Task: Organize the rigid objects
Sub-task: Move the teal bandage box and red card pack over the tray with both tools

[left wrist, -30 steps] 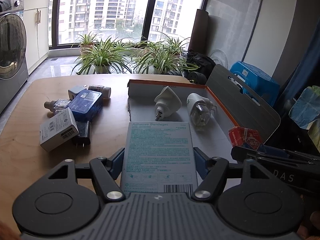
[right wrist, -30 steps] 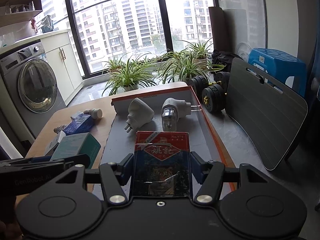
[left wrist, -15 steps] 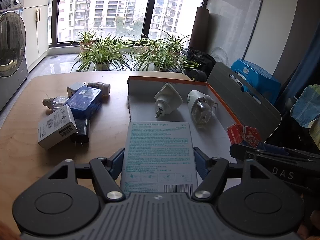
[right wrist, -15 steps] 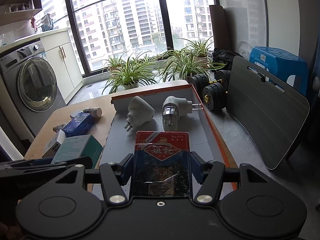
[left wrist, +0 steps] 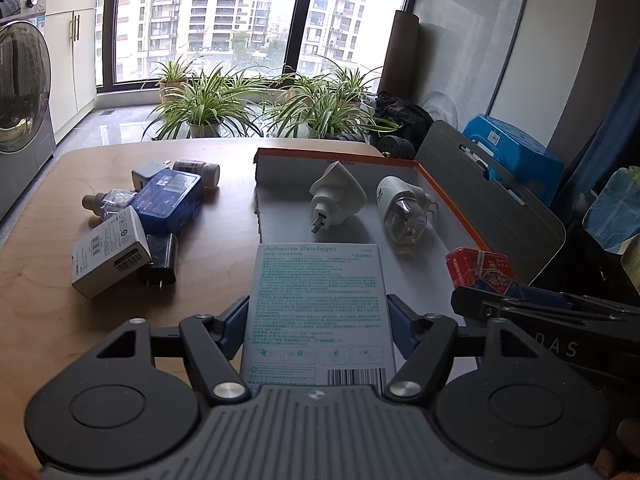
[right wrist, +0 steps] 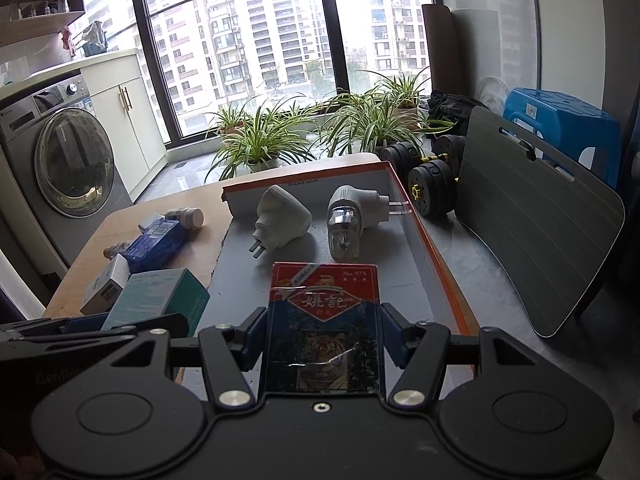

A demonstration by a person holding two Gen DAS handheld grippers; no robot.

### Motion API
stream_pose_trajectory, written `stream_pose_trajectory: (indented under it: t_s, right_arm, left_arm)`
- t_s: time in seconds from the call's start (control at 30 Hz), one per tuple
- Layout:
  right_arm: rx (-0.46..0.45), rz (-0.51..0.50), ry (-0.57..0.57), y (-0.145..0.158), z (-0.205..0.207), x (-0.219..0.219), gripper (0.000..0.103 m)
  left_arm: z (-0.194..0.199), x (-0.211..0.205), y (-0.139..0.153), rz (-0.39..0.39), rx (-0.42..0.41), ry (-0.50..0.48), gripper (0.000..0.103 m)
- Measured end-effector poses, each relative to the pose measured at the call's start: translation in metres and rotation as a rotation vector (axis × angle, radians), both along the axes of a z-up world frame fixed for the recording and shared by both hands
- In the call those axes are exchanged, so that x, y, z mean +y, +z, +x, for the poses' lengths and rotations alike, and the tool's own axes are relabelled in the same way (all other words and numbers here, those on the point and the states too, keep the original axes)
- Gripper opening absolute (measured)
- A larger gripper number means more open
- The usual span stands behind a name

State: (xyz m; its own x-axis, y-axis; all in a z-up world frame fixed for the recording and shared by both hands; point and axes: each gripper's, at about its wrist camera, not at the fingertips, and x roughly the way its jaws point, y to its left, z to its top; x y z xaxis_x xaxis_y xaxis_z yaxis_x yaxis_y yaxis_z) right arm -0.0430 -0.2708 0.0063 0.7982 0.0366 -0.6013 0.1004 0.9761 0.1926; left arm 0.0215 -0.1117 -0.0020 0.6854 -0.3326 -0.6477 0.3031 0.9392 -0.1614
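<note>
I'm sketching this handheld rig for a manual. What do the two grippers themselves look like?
Both are matte black plastic. Each has two round discs at the sides, angled linkage arms with silver pivot pins, and blue pads on its fingers. The left gripper has a ribbed grey top; the right gripper has a smooth top and pale lettering along its side.

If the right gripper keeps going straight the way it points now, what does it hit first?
Probably the grey floor of the orange-rimmed box. The right gripper, shut on the playing-card pack, tilts down at it. Straight beyond lies the clear-bottle plug-in, though depth is hard to judge.
</note>
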Motion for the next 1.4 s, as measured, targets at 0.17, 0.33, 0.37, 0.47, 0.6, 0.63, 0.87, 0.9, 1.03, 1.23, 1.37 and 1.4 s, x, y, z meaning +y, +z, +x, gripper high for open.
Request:
stream_pose_trajectory:
  t_s: [0.17, 0.33, 0.37, 0.47, 0.6, 0.63, 0.87, 0.9, 1.03, 1.23, 1.37, 1.4]
  right_arm:
    - [0.004, -0.006, 0.003, 0.001, 0.001, 0.002, 0.071]
    - [0.010, -0.011, 0.006, 0.002, 0.005, 0.001, 0.071]
    - [0.011, -0.012, 0.007, 0.002, 0.004, 0.002, 0.071]
    - [0.011, -0.013, 0.007, 0.002, 0.005, 0.002, 0.071]
    - [0.017, -0.024, 0.008, 0.001, 0.006, 0.002, 0.071]
    - [0.019, -0.025, 0.009, 0.001, 0.006, 0.001, 0.071]
    - [0.020, -0.024, 0.008, 0.001, 0.007, 0.001, 0.071]
    - [0.021, -0.024, 0.008, 0.001, 0.008, 0.001, 0.071]
    - [0.028, -0.024, 0.013, -0.001, 0.008, 0.001, 0.071]
    - [0.039, -0.023, 0.016, -0.002, 0.010, -0.005, 0.071]
    - [0.041, -0.022, 0.015, 0.001, 0.016, -0.009, 0.071]
    - [0.042, -0.022, 0.014, 0.000, 0.015, -0.009, 0.071]
  left_arm:
    - [0.003, -0.001, -0.002, 0.002, 0.006, 0.002, 0.072]
    - [0.006, -0.002, -0.004, 0.008, 0.010, 0.003, 0.072]
    - [0.006, -0.002, -0.004, 0.009, 0.011, 0.003, 0.072]
    - [0.008, -0.004, -0.005, 0.010, 0.012, 0.001, 0.072]
    - [0.010, -0.005, -0.007, 0.015, 0.016, -0.001, 0.072]
    - [0.011, -0.006, -0.007, 0.015, 0.016, -0.001, 0.072]
    - [0.013, -0.008, -0.009, 0.021, 0.024, -0.010, 0.072]
    - [0.014, -0.008, -0.009, 0.021, 0.024, -0.011, 0.072]
    - [0.015, -0.009, -0.010, 0.025, 0.026, -0.015, 0.072]
    - [0.018, -0.011, -0.012, 0.027, 0.034, -0.014, 0.072]
    - [0.020, -0.012, -0.012, 0.028, 0.036, -0.017, 0.072]
    - [0.020, -0.012, -0.013, 0.028, 0.037, -0.018, 0.072]
